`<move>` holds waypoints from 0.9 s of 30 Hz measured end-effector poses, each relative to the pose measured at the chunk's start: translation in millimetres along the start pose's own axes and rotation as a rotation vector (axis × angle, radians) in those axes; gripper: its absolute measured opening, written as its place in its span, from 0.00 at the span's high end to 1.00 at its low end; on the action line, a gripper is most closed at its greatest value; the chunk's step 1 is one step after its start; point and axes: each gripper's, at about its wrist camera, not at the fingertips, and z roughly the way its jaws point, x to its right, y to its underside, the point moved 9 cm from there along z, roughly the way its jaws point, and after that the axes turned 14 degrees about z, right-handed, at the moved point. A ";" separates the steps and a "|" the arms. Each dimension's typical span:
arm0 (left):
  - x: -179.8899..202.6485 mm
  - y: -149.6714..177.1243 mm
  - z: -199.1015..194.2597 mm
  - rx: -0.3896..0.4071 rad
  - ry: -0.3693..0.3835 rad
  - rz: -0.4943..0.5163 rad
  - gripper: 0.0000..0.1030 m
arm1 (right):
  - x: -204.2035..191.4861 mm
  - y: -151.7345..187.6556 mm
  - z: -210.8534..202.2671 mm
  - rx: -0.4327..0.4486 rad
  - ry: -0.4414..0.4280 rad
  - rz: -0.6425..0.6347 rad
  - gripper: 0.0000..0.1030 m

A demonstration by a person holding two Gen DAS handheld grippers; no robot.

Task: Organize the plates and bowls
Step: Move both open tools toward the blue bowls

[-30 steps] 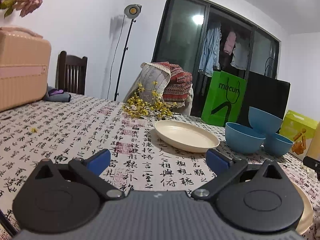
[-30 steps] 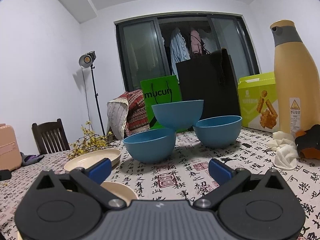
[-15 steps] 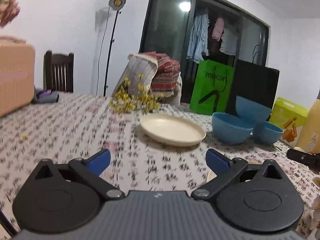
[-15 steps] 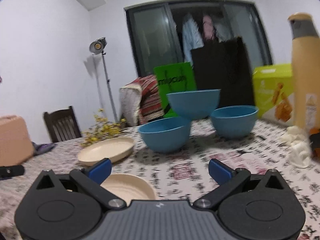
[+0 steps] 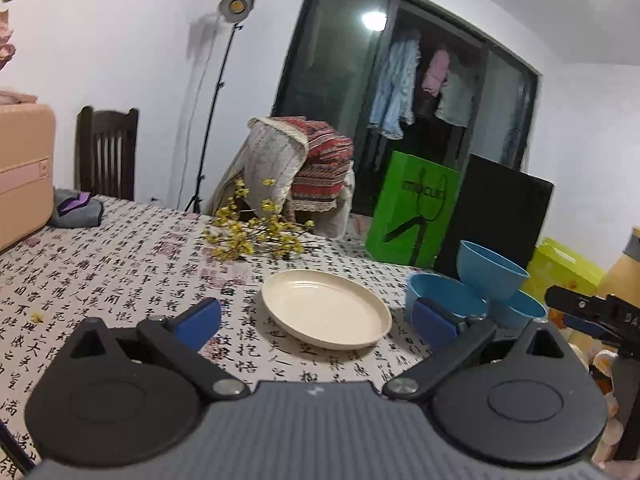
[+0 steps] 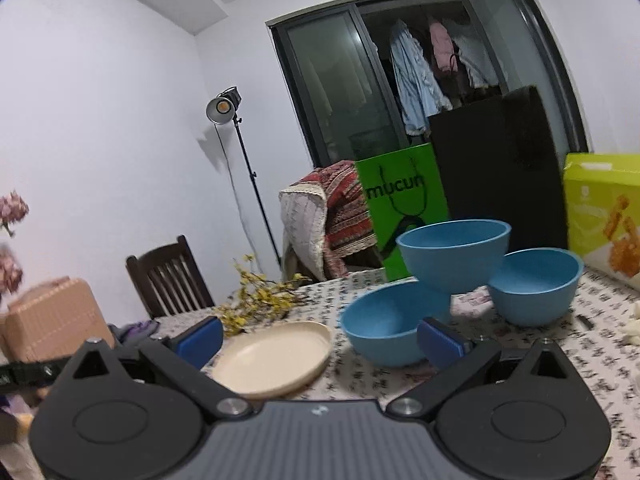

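This is looking like a lived-in home, a dining corner: clothes [image 6: 416,76] are hanging behind a dark sliding glass door [image 6: 340,92], and a patterned throw [image 5: 308,168] is lying draped over a chair. A wooden dining chair [image 5: 106,152] is standing at a bench [image 5: 120,264] wearing a calligraphy-print cloth, with shopping bags [image 5: 412,208] and yellow flower sprigs [image 5: 256,236] sitting on it.

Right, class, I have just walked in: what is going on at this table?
A person holds two grippers over a patterned tablecloth, both open and empty. The left gripper faces a cream plate. The right gripper faces three blue bowls, one perched on two others. Nothing is gripped.
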 end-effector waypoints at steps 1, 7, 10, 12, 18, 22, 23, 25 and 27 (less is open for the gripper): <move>-3.6 -3.0 2.4 -0.005 -0.001 -0.013 0.00 | -2.4 -2.7 3.7 -0.003 -0.004 0.009 0.00; -18.1 -18.7 16.5 -0.042 -0.009 -0.059 0.00 | -20.0 -11.7 27.4 -0.030 -0.006 -0.006 0.00; -20.7 -26.2 24.0 -0.049 -0.031 -0.052 0.00 | -27.8 -11.5 38.3 -0.071 -0.018 -0.010 0.00; -22.6 -28.8 30.8 -0.067 -0.048 -0.050 0.00 | -33.4 -12.1 47.3 -0.080 -0.006 -0.030 0.00; -36.7 -36.2 54.3 -0.131 -0.047 -0.113 0.00 | -37.9 -15.6 66.1 -0.096 0.029 -0.015 0.00; -47.8 -46.2 63.7 -0.131 -0.086 -0.155 0.00 | -35.4 -19.5 83.4 -0.108 0.056 0.023 0.00; -50.1 -49.0 66.4 -0.132 -0.092 -0.163 0.00 | -34.2 -20.0 87.7 -0.114 0.061 0.034 0.00; -53.4 -53.4 73.8 -0.145 -0.094 -0.176 0.00 | -32.1 -20.7 97.8 -0.132 0.072 0.059 0.00; -55.2 -56.7 82.5 -0.158 -0.094 -0.189 0.00 | -30.1 -19.7 106.5 -0.146 0.086 0.077 0.00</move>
